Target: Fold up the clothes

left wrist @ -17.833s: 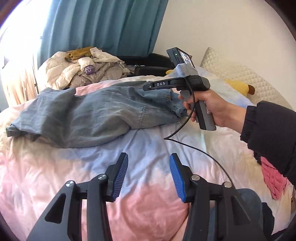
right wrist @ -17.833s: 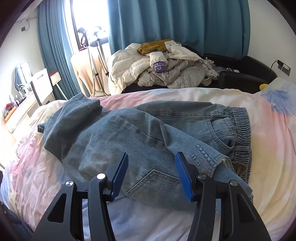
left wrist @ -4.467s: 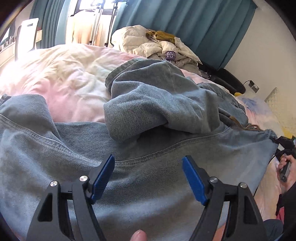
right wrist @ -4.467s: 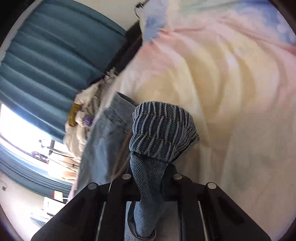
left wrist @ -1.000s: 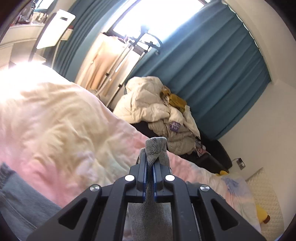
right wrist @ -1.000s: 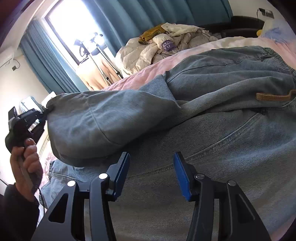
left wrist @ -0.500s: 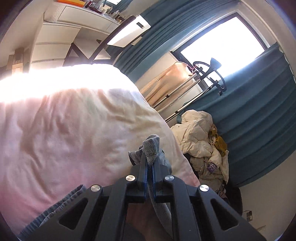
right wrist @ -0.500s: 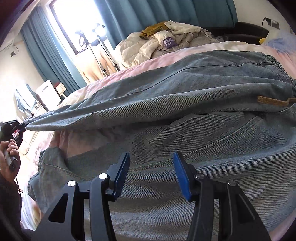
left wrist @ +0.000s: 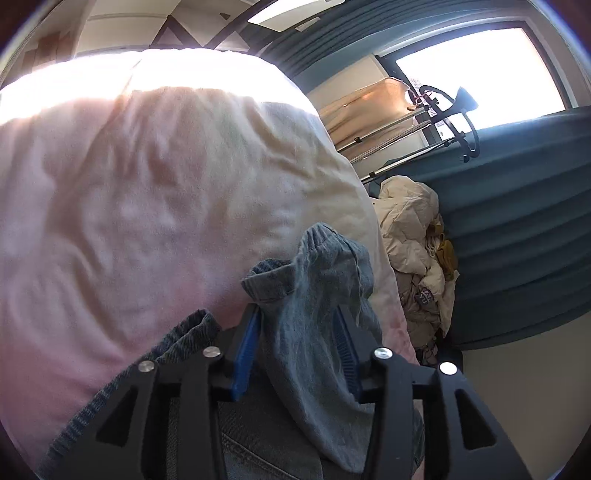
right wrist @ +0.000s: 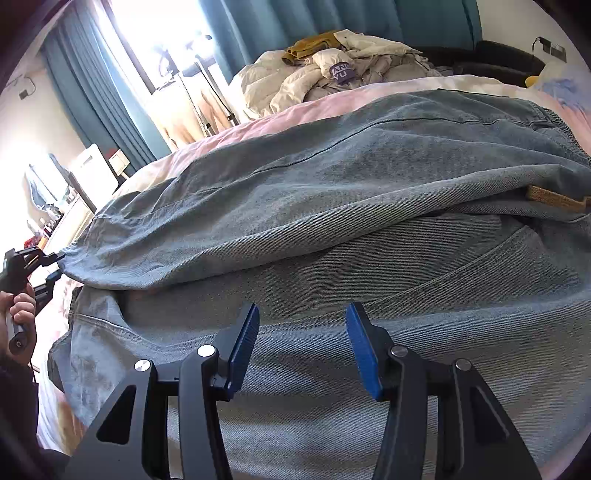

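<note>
L gripper (left wrist: pixel 299 343) has its blue pads (left wrist: pixel 243 350) apart w/ a bunched hem of the jeans (left wrist: pixel 317 332) lying loose between them; pads don't pinch the cloth, so grip reads as released. Hem end sticks up past the fingertips, frayed threads visible. A second denim fold sits at lower left of that view, against the gripper frame.

R gripper (right wrist: pixel 301 343) is spread wide, nothing between its pads (right wrist: pixel 360 350); hovers low over the jeans (right wrist: pixel 332 229), contact can't be told.

Jeans lie spread across the bed (right wrist: pixel 280 122), taking up most of the duvet's near side in R wrist view. One leg lies over the other, running from the waistband at the right edge toward the left edge of the bed. Tan drawstring (right wrist: pixel 554 199) pokes out near the waistband. Leg end reaches the L gripper (right wrist: pixel 44 266), held by the left hand (right wrist: pixel 18 306) at far left of the R view.

Duvet (left wrist: pixel 147 184) is pink/cream, wrinkled, sunlit at top. Beyond the bed's far edge: clothes pile (right wrist: pixel 332 66), cream jackets w/ a mustard item on top, on a dark sofa (right wrist: pixel 498 55). Teal curtains (right wrist: pixel 258 29) behind, clothes rack (left wrist: pixel 436 122) by the window.
</note>
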A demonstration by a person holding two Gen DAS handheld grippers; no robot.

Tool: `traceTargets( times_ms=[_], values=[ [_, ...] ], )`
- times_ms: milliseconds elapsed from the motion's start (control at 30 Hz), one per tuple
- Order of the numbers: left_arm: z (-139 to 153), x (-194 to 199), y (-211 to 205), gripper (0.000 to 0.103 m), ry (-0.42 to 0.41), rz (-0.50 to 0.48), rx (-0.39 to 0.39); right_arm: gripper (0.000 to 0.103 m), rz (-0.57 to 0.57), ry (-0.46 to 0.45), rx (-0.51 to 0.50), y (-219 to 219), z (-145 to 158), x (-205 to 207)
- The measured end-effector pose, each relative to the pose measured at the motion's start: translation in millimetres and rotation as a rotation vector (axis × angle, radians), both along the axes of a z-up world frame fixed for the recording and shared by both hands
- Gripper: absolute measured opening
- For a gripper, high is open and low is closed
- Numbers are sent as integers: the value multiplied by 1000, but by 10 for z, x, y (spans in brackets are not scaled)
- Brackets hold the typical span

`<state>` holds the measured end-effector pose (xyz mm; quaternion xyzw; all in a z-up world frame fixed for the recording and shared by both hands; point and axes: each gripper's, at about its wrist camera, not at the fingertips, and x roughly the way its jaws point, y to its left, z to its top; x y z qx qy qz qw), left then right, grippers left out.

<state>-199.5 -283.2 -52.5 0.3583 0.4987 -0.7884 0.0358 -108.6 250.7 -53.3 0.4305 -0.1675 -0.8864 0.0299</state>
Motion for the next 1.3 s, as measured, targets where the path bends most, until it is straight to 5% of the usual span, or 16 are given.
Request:
traceTargets(
  times_ms=[200, 400, 633, 767, 900, 1133, 1300],
  values=[
    [-133, 16, 56, 63, -19, -57, 71, 50, 2, 10, -23, 2, 63, 56],
    [-481, -165, 136, 63, -136, -123, 132, 50, -3, -2, -37, 9, 42, 68],
    [-443, -374, 119, 62, -74, -79, 96, 50, -4, -19, -25, -20, -24, 16],
    [-500, -519, 160, 44, -99, -108, 33, 50, -21, -11, -9, -7, -23, 4],
    [-472, -511, 149, 14, -65, -99, 1, 50, -39, -31, -18, 21, -70, -28],
    [76, -244, 188, 9, 102, -107, -55, 50, -35, -30, 12, -23, -52, -23],
    [58, 109, 167, 8, 49, -40, -22, 50, -54, -15, 22, 17, -8, 14]
  ],
)
